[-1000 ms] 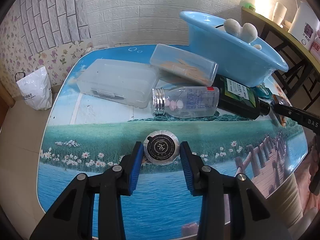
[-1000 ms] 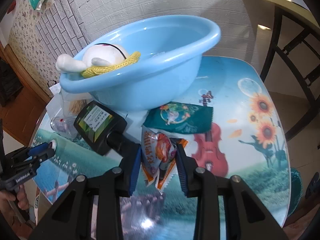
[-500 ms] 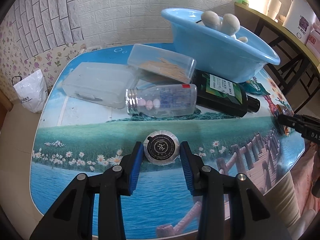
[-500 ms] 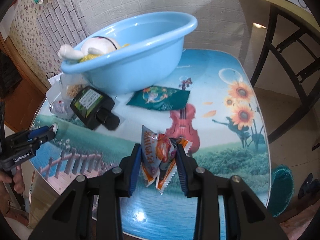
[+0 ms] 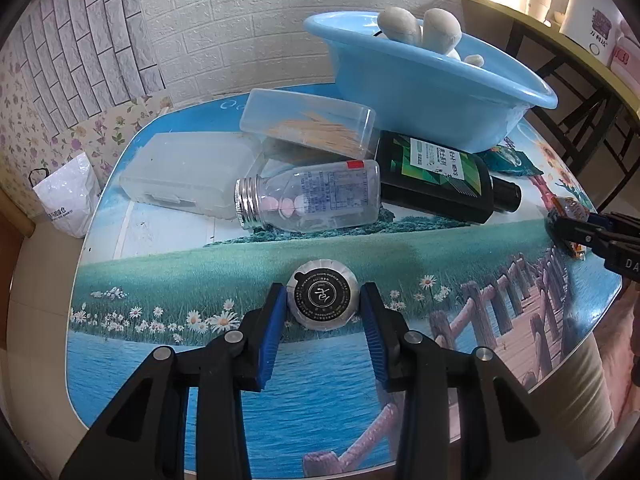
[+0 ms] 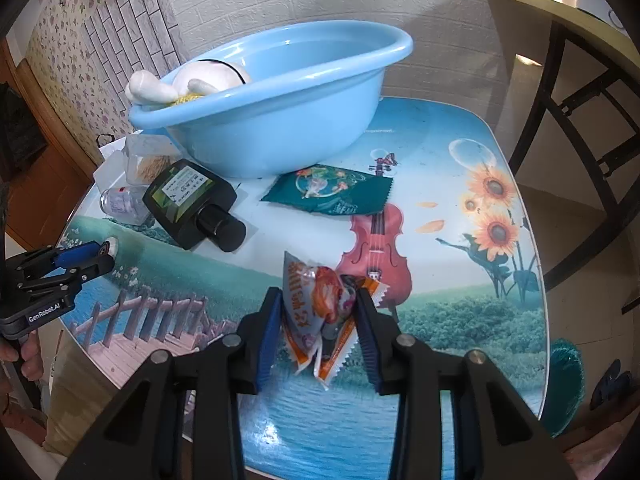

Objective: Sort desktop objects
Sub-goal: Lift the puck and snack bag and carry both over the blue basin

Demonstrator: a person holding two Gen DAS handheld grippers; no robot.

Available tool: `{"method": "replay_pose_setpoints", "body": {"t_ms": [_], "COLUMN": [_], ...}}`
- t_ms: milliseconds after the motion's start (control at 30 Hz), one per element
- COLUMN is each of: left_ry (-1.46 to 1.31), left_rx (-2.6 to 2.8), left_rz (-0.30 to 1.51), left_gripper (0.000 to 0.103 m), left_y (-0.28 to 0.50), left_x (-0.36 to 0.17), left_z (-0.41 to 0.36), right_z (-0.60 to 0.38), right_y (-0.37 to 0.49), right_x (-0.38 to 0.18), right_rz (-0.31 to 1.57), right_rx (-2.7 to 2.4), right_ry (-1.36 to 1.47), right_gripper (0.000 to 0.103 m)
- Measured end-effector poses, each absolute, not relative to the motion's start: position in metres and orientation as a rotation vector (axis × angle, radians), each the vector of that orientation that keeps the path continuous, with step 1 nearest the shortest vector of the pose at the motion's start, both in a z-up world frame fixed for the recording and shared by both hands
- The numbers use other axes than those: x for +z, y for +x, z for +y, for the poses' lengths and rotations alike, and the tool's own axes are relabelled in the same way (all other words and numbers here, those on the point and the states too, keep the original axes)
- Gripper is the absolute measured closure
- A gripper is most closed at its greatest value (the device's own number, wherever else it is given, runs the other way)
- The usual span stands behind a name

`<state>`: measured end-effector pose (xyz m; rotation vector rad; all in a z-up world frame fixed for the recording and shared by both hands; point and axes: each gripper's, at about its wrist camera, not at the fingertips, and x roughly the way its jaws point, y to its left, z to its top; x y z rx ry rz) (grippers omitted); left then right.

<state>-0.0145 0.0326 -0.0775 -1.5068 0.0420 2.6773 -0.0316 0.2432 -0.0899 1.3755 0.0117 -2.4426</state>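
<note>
My left gripper [image 5: 323,316] is shut on a round white-wrapped puck with a black label [image 5: 323,299], just above the table's meadow print. My right gripper [image 6: 318,312] holds an orange and white snack packet [image 6: 316,304] between its blue pads, near the violin print. Its jaws are opening while the pads still touch the packet. In the left wrist view the right gripper [image 5: 568,232] shows at the table's right edge. The left gripper [image 6: 102,254] appears at far left in the right wrist view. A blue basin [image 6: 280,120] with a plush toy [image 6: 192,80] stands at the back.
A dark bottle [image 5: 436,176] and a clear pill bottle [image 5: 312,200] lie in front of the basin. Two clear plastic boxes [image 5: 188,172] sit behind them, and a green packet [image 6: 332,194] lies flat. A white bag [image 5: 68,196] is on the floor at left. A dark frame [image 6: 560,128] stands at right.
My left gripper has shifted across the table with the puck still in it. My right gripper drew back from the basin with the snack packet, and its jaws stand slightly wider.
</note>
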Motion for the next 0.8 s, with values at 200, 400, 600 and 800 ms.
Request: {"method": "replay_pose_setpoints", "body": {"t_ms": [200, 400, 600, 800], "left_ry": [-1.469, -1.473, -1.461, -1.410], "left_rx": [2.699, 2.684, 2.681, 2.676], "left_rz": [0.035, 0.006, -0.023, -0.037], "left_gripper": [0.065, 0.066, 0.066, 0.066], "left_y": [-0.018, -0.020, -0.010, -0.008], "left_x": [-0.079, -0.078, -0.063, -0.026], "left_z": [0.031, 0.031, 0.031, 0.033], "right_z": [0.232, 0.229, 0.240, 0.251], "right_y": [-0.033, -0.034, -0.031, -0.026], "right_x": [-0.093, -0.091, -0.084, -0.059], "right_rz": [0.074, 0.081, 0.012, -0.056], "right_rx": [-2.474, -2.474, -2.484, -2.493], "right_ry": [1.355, 1.332, 1.314, 1.258], "right_gripper": [0.053, 0.068, 0.068, 0.068]}}
